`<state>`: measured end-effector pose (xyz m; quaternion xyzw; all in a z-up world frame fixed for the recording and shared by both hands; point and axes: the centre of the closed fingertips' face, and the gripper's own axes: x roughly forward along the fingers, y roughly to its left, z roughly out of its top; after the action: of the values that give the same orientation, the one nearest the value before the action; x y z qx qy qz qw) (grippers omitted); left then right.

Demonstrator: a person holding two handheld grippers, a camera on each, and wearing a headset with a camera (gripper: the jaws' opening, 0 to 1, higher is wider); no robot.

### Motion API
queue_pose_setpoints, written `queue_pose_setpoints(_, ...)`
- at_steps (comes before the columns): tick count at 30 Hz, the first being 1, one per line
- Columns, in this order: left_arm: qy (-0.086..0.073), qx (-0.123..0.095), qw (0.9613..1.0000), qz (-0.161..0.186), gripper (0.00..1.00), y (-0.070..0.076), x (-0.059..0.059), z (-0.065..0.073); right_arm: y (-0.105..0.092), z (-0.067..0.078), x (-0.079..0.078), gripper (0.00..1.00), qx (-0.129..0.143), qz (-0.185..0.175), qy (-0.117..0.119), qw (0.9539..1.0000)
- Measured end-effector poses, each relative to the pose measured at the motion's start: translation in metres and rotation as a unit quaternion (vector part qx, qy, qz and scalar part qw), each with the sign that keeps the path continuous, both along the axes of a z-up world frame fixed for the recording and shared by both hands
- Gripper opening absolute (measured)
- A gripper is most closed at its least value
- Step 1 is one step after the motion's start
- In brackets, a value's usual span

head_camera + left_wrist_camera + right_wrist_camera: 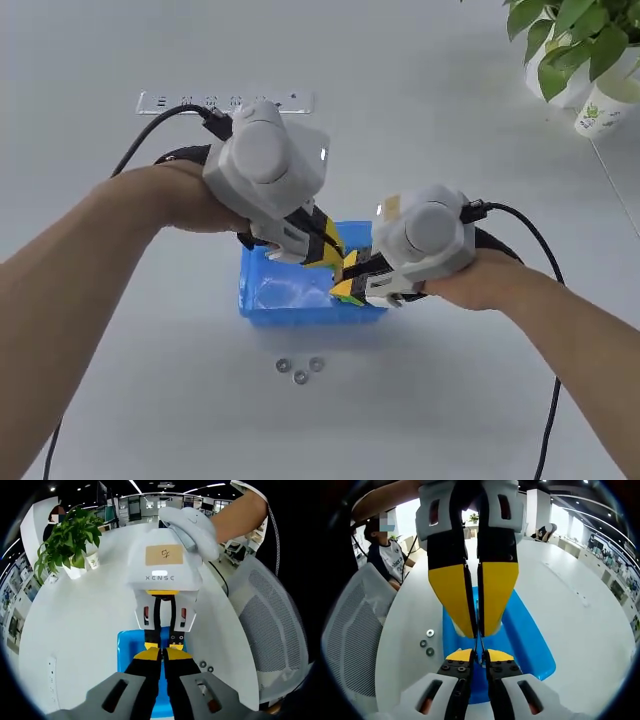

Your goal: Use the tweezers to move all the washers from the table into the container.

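Note:
Three small metal washers [300, 370] lie on the white table just in front of the blue container [262, 306]; they also show in the right gripper view [427, 643] and the left gripper view [206, 666]. Both grippers hang over the container, tip to tip. My left gripper [328, 248] comes in from the left and my right gripper [346, 287] from the right. A thin strip, the tweezers [479, 642], runs between the two pairs of yellow jaws. Both pairs look shut on it. The tweezers' tip is hidden.
A white power strip [225, 101] with a black cable lies at the back of the table. A potted plant [585, 50] stands at the far right corner. A mesh chair [355, 630] and a person sit beyond the table edge.

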<state>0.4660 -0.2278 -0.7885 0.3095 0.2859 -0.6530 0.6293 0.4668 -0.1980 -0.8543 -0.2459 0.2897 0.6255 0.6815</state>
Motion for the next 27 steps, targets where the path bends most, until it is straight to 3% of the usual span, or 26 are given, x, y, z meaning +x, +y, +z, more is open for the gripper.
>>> queue_pose_setpoints(11,-0.001,0.001,1.0,-0.001,0.06,0.0,-0.001,0.001,0.0,0.001,-0.001,0.12,-0.003,0.003,-0.004,1.0)
queue_pose_setpoints(27,-0.014,-0.003,0.9999,-0.002,0.06,0.001,-0.005,0.021,0.001,0.022,-0.002,0.12,0.014,-0.006,-0.02,0.9997)
